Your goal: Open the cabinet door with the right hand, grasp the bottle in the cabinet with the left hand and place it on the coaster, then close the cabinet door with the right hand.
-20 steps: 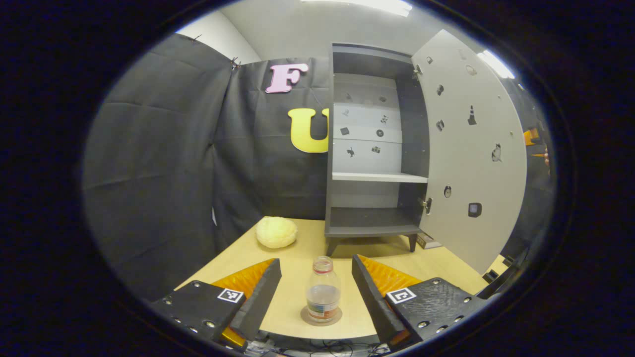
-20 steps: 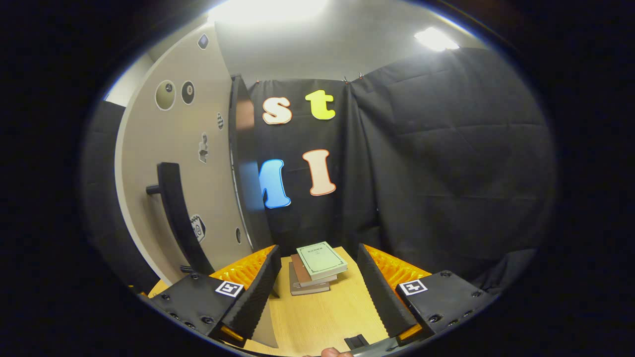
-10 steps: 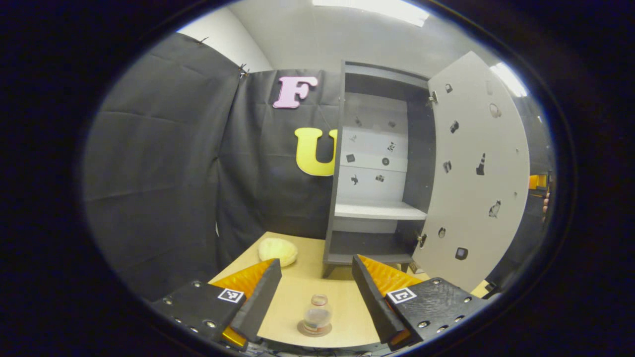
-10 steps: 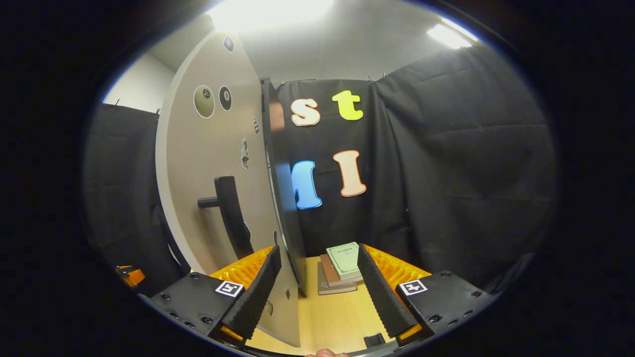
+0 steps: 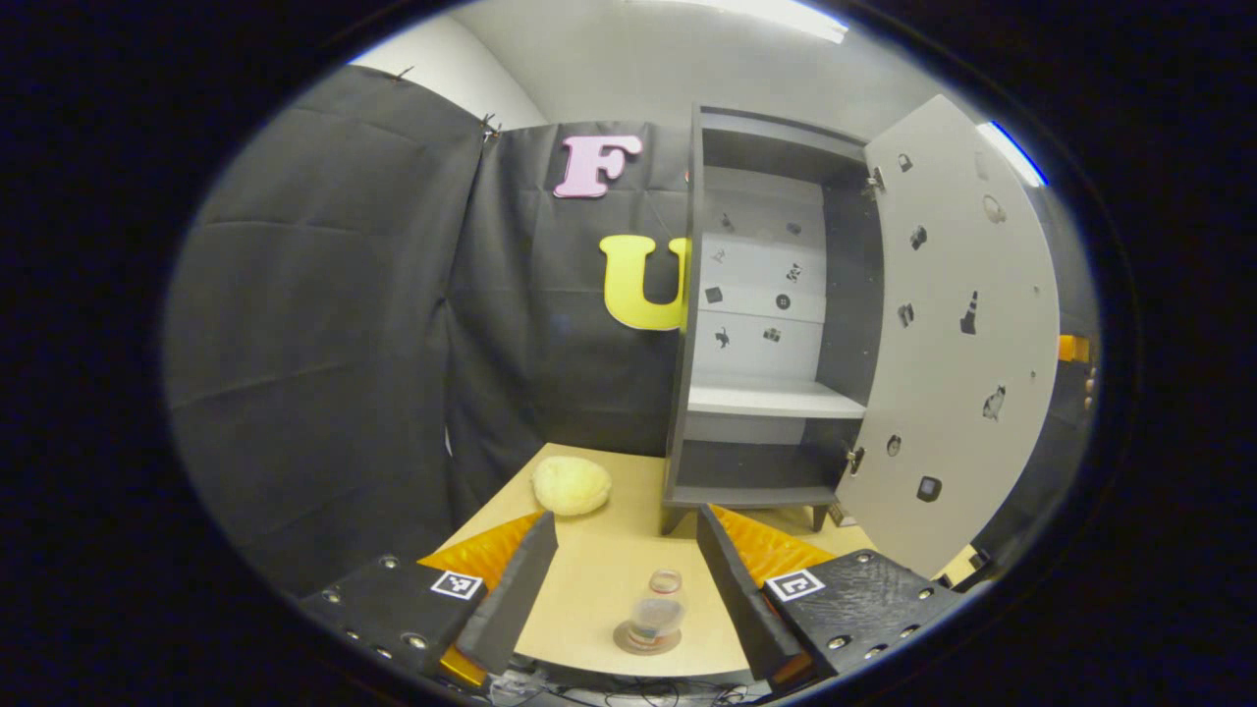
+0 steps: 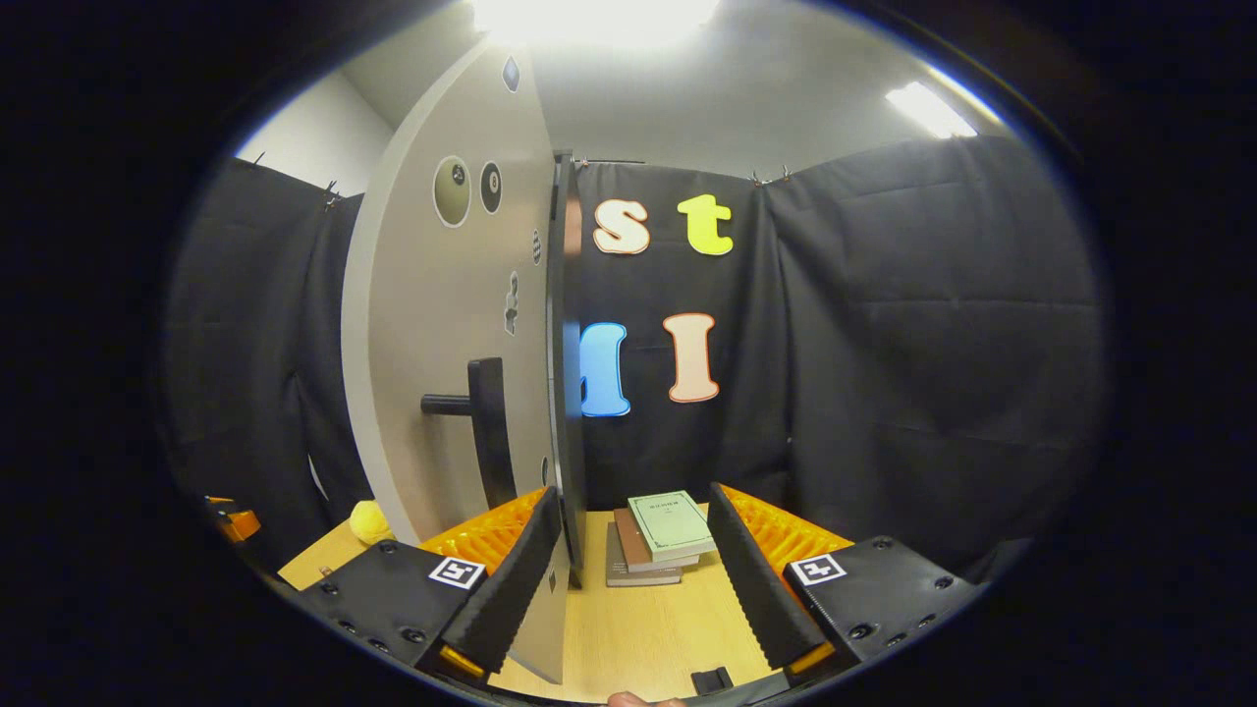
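My left gripper (image 5: 627, 579) hangs above the near edge of the wooden table (image 5: 599, 579), its fingers spread wide and holding nothing. Between them and below, the bottle (image 5: 658, 617) stands upright on the round coaster (image 5: 628, 643), touching neither finger, with bare tabletop on both sides of it. Farther along the table, a pale yellow lump (image 5: 571, 485) lies near the left edge, apart from the bottle. Beyond it stands the dark cabinet (image 5: 687, 324) on short legs, its pale door (image 5: 957, 334) swung wide to the right, its shelf (image 5: 771, 398) and floor bare.

My right gripper (image 6: 633, 570) is also parted and grips nothing. The door's free edge (image 6: 565, 373) runs upright just beyond my left finger (image 6: 506, 589); whether the two touch I cannot tell. The door's outer face (image 6: 432, 324) carries a dark bar handle (image 6: 488, 427), left of that finger. Open tabletop lies between my fingers, and past it a small stack of books (image 6: 656, 538) rests near the black cloth wall (image 6: 913, 334).
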`<state>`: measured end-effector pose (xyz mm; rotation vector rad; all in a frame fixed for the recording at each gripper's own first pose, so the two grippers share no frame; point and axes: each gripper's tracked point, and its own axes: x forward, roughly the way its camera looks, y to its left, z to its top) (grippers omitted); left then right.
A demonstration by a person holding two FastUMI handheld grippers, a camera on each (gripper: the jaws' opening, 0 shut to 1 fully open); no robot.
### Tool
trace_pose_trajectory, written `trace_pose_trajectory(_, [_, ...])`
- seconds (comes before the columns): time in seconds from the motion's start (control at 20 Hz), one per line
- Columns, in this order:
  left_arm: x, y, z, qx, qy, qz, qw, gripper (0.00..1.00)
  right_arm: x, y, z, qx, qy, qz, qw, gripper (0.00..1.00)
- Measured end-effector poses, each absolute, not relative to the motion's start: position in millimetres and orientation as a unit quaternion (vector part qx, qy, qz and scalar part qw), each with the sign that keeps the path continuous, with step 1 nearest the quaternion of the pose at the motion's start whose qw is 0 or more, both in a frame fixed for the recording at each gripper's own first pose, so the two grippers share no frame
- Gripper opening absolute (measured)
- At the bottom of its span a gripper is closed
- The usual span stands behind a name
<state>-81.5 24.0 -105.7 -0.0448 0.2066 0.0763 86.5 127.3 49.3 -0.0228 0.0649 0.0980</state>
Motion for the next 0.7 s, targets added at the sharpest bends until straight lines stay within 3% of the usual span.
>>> trace_pose_trajectory(0.55, [-79.8,31.3,-108.6,-0.006,0.110,0.026,0.994,0.86,78.5,222.8,44.1,0.038,0.060,0.118,0.990,0.97])
trace_pose_trajectory(0.7, [-76.8,39.5,-108.7,-0.014,0.115,0.031,0.993,0.89,84.9,255.2,45.8,0.061,0.070,0.140,0.986,0.97])
